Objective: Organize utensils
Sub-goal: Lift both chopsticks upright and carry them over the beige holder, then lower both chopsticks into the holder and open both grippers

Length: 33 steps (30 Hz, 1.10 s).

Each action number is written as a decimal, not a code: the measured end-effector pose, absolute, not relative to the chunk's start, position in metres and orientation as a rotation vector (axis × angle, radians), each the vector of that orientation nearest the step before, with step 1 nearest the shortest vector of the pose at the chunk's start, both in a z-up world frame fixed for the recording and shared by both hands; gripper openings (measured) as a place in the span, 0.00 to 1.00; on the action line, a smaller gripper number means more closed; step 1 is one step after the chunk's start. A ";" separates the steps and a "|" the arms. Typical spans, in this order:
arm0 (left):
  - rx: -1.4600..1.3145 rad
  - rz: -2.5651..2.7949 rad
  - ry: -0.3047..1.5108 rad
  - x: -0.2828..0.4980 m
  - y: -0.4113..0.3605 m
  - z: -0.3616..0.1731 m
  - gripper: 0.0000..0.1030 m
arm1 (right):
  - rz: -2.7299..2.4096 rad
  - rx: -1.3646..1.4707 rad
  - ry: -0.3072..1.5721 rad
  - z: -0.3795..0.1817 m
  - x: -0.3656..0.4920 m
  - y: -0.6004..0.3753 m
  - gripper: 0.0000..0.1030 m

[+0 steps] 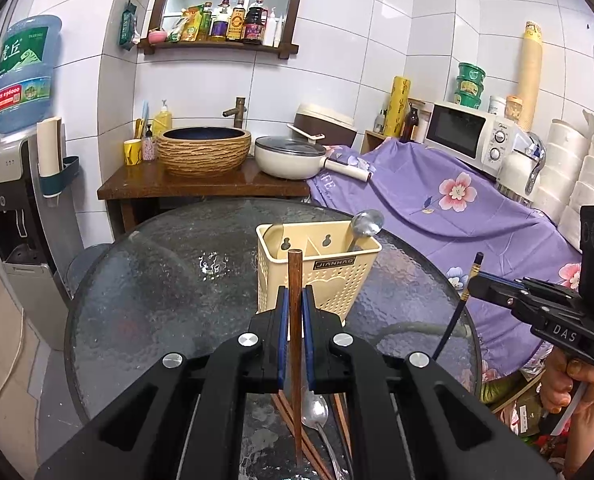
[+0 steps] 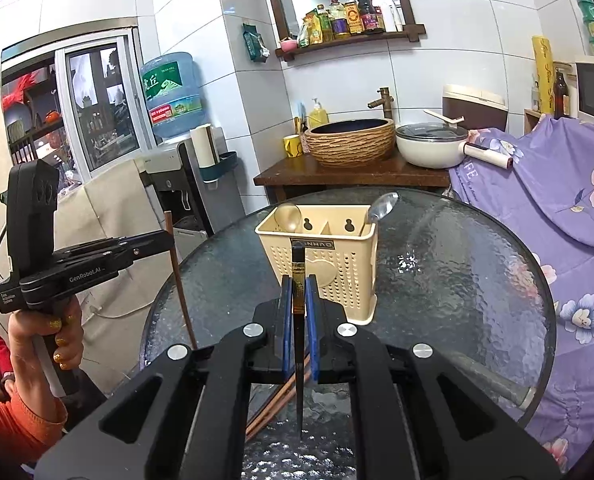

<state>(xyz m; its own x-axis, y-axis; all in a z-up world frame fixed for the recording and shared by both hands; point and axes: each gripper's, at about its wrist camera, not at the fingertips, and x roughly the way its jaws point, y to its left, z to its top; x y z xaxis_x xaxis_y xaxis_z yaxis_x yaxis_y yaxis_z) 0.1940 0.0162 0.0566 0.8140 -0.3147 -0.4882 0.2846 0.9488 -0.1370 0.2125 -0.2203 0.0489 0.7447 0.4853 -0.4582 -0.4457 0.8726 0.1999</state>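
Observation:
My left gripper (image 1: 295, 300) is shut on a brown wooden chopstick (image 1: 295, 276) and holds it upright in front of the cream perforated utensil holder (image 1: 325, 272) on the round glass table (image 1: 157, 280). My right gripper (image 2: 299, 292) is shut on a black chopstick (image 2: 298, 264), also upright, before the same holder (image 2: 337, 268). A metal spoon (image 1: 365, 226) stands in the holder's right compartment. Below the left gripper lie more brown chopsticks (image 1: 285, 412) and a spoon (image 1: 315, 410) on the table. The right gripper shows in the left wrist view (image 1: 477, 286); the left gripper shows in the right wrist view (image 2: 169, 240).
A wooden counter (image 1: 201, 184) behind the table carries a woven basin (image 1: 203, 150) and a white pan (image 1: 289, 156). A purple flowered cloth (image 1: 437, 208) covers furniture to the right, with a microwave (image 1: 469, 132). A water dispenser (image 1: 13, 200) stands at left.

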 end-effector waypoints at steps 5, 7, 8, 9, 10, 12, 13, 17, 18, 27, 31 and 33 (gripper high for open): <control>-0.049 -0.328 0.523 0.197 0.015 0.062 0.07 | 0.515 0.067 0.513 0.055 0.217 -0.215 0.07; -0.047 -0.331 0.520 0.198 0.015 0.064 0.07 | 0.517 0.063 0.511 0.058 0.219 -0.213 0.07; -0.047 -0.333 0.518 0.198 0.015 0.066 0.07 | 0.519 0.061 0.509 0.059 0.220 -0.213 0.07; -0.046 -0.338 0.516 0.199 0.015 0.068 0.07 | 0.523 0.059 0.508 0.061 0.220 -0.212 0.07; -0.044 -0.342 0.513 0.199 0.014 0.070 0.07 | 0.526 0.059 0.506 0.063 0.221 -0.213 0.07; -0.044 -0.351 0.506 0.200 0.014 0.075 0.07 | 0.531 0.063 0.501 0.068 0.223 -0.213 0.07; -0.044 -0.355 0.502 0.200 0.015 0.077 0.07 | 0.532 0.065 0.496 0.071 0.224 -0.214 0.07; -0.063 -0.375 0.467 0.204 0.016 0.097 0.06 | 0.525 0.066 0.469 0.087 0.232 -0.215 0.07; -0.068 -0.381 0.458 0.206 0.016 0.104 0.06 | 0.524 0.072 0.459 0.094 0.235 -0.215 0.07; -0.109 -0.419 0.359 0.236 0.006 0.187 0.07 | 0.511 0.107 0.361 0.171 0.268 -0.210 0.07; -0.105 -0.380 0.323 0.256 0.001 0.211 0.07 | 0.473 0.088 0.316 0.199 0.283 -0.202 0.07; -0.102 -0.367 0.318 0.266 -0.003 0.216 0.07 | 0.437 0.074 0.294 0.206 0.294 -0.198 0.07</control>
<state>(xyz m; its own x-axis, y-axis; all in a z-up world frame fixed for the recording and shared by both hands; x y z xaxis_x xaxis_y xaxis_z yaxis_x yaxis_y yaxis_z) 0.2656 -0.0026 0.2158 0.8843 -0.3681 -0.2872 0.3364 0.9289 -0.1547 0.2939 -0.1979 0.2064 0.8647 0.4269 -0.2647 -0.4058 0.9043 0.1328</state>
